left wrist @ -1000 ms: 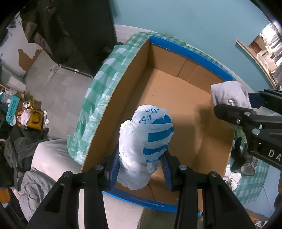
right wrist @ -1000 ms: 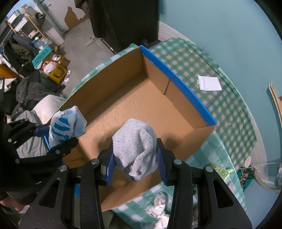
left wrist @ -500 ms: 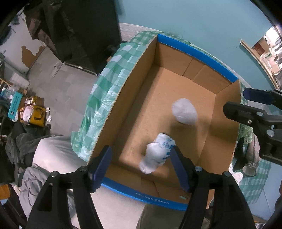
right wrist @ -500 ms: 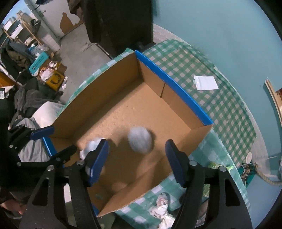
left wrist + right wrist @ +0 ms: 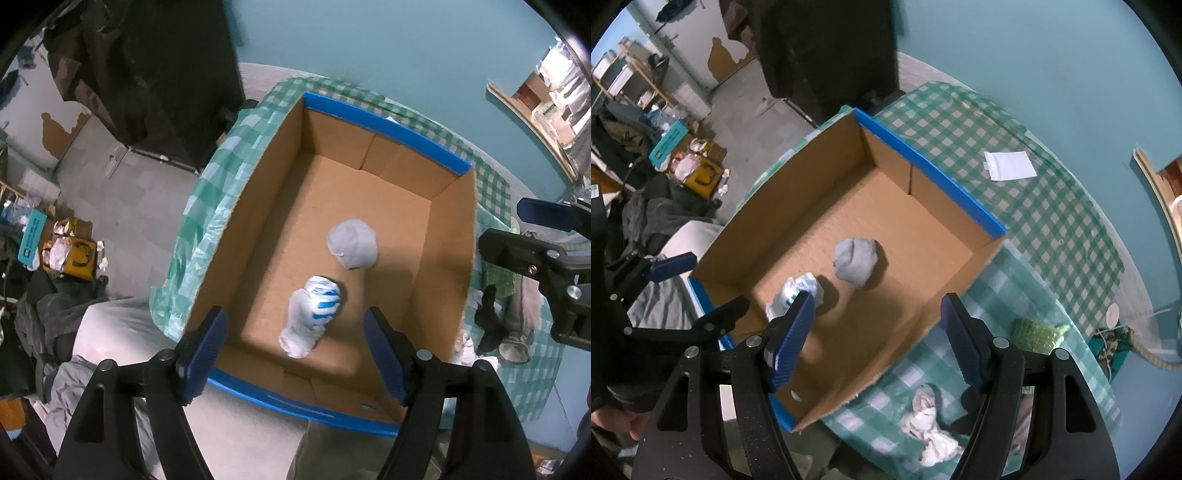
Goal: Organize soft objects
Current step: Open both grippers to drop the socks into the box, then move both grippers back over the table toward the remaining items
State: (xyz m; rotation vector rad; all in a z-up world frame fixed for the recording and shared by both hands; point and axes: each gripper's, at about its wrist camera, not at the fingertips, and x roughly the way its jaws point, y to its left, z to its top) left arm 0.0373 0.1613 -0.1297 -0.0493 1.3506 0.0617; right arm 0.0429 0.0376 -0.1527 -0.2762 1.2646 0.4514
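An open cardboard box (image 5: 439, 266) with blue edges stands on a green checked tablecloth; it also shows in the right wrist view (image 5: 923, 295). On its floor lie a white and blue striped soft bundle (image 5: 312, 321) (image 5: 798, 290) and a grey soft bundle (image 5: 352, 243) (image 5: 855, 260), apart from each other. My left gripper (image 5: 301, 350) is open and empty above the box's near edge. My right gripper (image 5: 877, 332) is open and empty above the box's right side; it shows in the left wrist view (image 5: 535, 236).
On the cloth right of the box lie white crumpled cloth (image 5: 929, 430), a green textured object (image 5: 1036, 334) and a white paper (image 5: 1008, 166). Dark and grey items (image 5: 506, 325) lie near the box. The floor at left holds clutter (image 5: 70, 251).
Both grippers opened and let go of their bundles, which dropped onto the box floor. Both grippers have risen higher above the box.
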